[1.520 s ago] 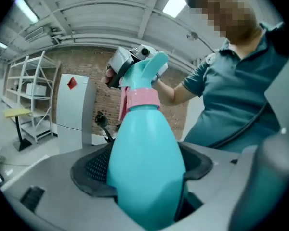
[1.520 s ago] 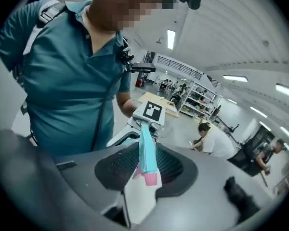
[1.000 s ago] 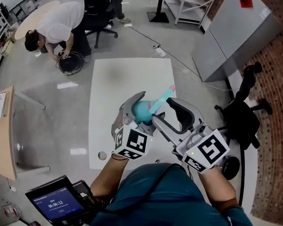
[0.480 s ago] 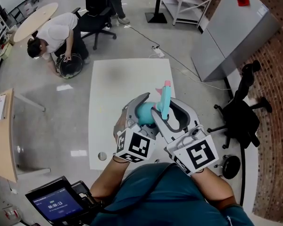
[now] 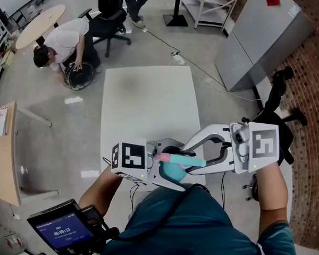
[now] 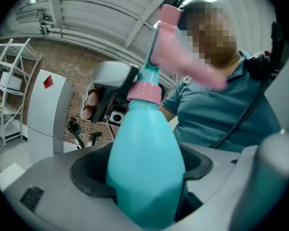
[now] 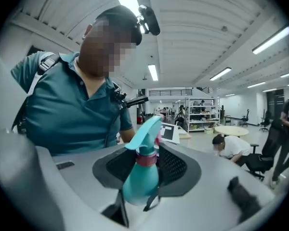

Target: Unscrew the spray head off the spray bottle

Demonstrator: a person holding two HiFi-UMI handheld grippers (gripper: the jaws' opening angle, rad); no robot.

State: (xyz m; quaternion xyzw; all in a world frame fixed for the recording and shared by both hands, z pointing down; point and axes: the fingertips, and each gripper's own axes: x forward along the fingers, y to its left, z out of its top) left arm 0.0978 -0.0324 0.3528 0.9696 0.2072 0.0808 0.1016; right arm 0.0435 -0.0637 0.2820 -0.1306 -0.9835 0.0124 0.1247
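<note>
A teal spray bottle [image 5: 173,171] lies crosswise just in front of my chest, over the table's near edge. My left gripper [image 5: 160,170] is shut on its body [image 6: 144,158], which fills the gap between the jaws. The spray head [image 7: 147,131] has a pink collar [image 7: 146,159]. My right gripper [image 5: 187,154] reaches in from the right, and its jaws are closing on that collar; both dark pads [image 7: 173,165] lie against the neck. The left gripper view shows the head [image 6: 168,47] pointing up, with the right gripper [image 6: 111,78] behind it.
The white table [image 5: 146,105] stretches away ahead. A person [image 5: 64,39] crouches on the floor at far left near an office chair [image 5: 112,20]. A black chair [image 5: 276,121] and grey cabinet [image 5: 266,31] stand at right. A timer screen [image 5: 61,230] sits at bottom left.
Both grippers have drawn back towards my body with the bottle, which has turned to lie across. The right gripper swung out to the right and its jaws narrowed round the neck.
</note>
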